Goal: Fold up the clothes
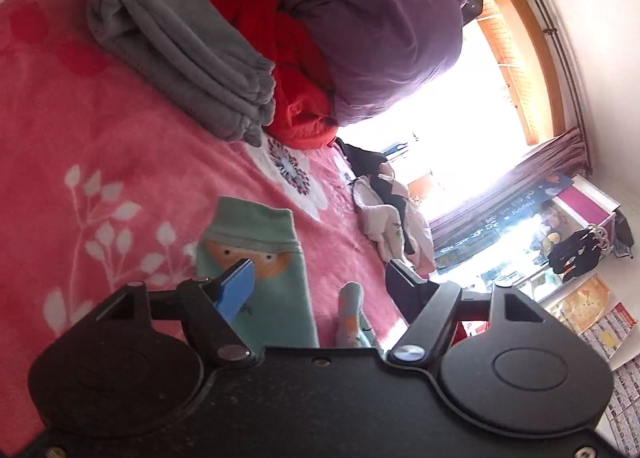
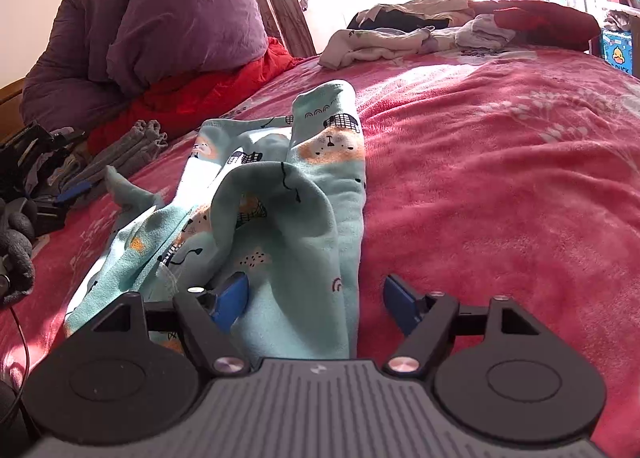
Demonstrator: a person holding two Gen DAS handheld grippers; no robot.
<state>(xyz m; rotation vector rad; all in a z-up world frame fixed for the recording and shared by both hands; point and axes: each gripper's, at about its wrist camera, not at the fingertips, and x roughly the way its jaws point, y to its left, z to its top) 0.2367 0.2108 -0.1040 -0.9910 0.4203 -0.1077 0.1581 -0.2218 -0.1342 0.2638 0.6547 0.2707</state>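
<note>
The left tool (image 1: 320, 278) hangs released over the mint printed garment's (image 1: 256, 258) flat end on the pink bed blanket (image 1: 100, 138). The right tool (image 2: 316, 298) is spread too, jaws straddling a rumpled fold without pinching. Soft, light and limp, the garment looks best taken at hems or corners.

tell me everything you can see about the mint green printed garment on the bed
The mint green printed cotton-looking garment is soft, thin knit fabric with orange bear faces and black doodles. It lies crumpled and unfolded on the pink floral fleece blanket, one leg-like tube stretched away, the rest humped in loose folds. Part of it sits between the open right hand-held gripper fingers, not pinched.
</note>
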